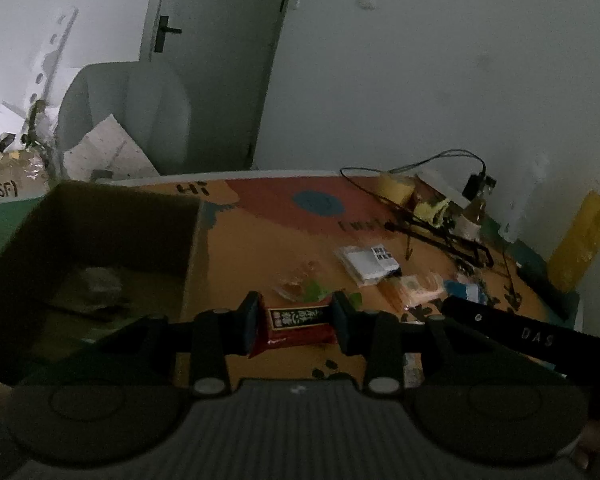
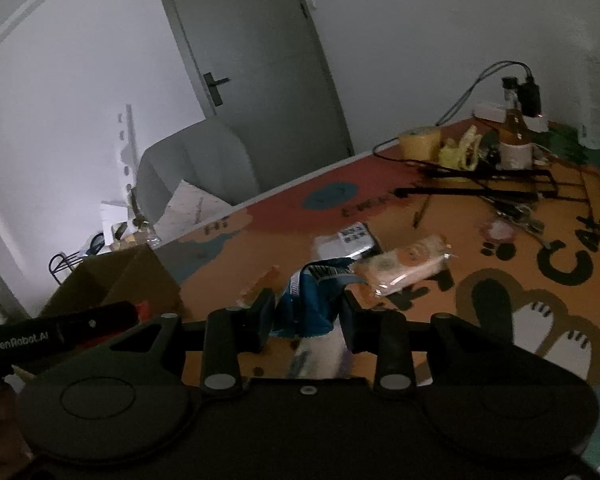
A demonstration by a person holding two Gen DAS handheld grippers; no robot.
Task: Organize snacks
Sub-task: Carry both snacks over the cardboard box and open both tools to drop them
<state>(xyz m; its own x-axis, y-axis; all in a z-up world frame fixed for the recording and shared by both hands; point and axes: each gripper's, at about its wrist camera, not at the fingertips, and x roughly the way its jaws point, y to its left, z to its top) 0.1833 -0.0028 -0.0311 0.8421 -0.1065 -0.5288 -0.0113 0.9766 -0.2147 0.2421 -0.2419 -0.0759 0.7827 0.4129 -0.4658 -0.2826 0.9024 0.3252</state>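
Over an orange play mat (image 1: 260, 248) printed with cartoon shapes, two hand-held grippers each carry a snack in a dim room. The left gripper (image 1: 296, 322) is clamped on a dark red snack bar (image 1: 296, 326), its pads pressing both ends of the wrapper; a black label panel with pale characters runs across the pack, too small to read. Just to its left an open cardboard box (image 1: 100, 232) stands on the mat, with a crumpled wrapper (image 1: 100, 286) lying on its floor. The right gripper (image 2: 306, 312) pinches a blue snack packet (image 2: 308, 304) between its pads, the packet standing upright in the grip and held clear of the mat.

Loose on the mat beyond them lie a clear-wrapped pack of round biscuits (image 2: 404, 266) and a silver-white pouch (image 2: 348, 240) bearing a block of small black squares like a printed code. From the right wrist view the left tool's body (image 2: 56, 334) reads "GenRobot.AI"; from the left wrist view the right tool's body (image 1: 532, 336) shows letters resembling "DAS".

The mat carries black lettering: "HI" (image 1: 194, 189) near its far edge and "CAT" (image 2: 572, 248) beside a paw design. Another carton on the floor at far left (image 1: 10, 178) is marked "SF". At the mat's far end sit a roll of yellow tape (image 2: 418, 142), a bottle (image 2: 514, 128) and tangled black cables (image 2: 480, 178). A grey door (image 2: 256, 60) with a dark handle stands behind.
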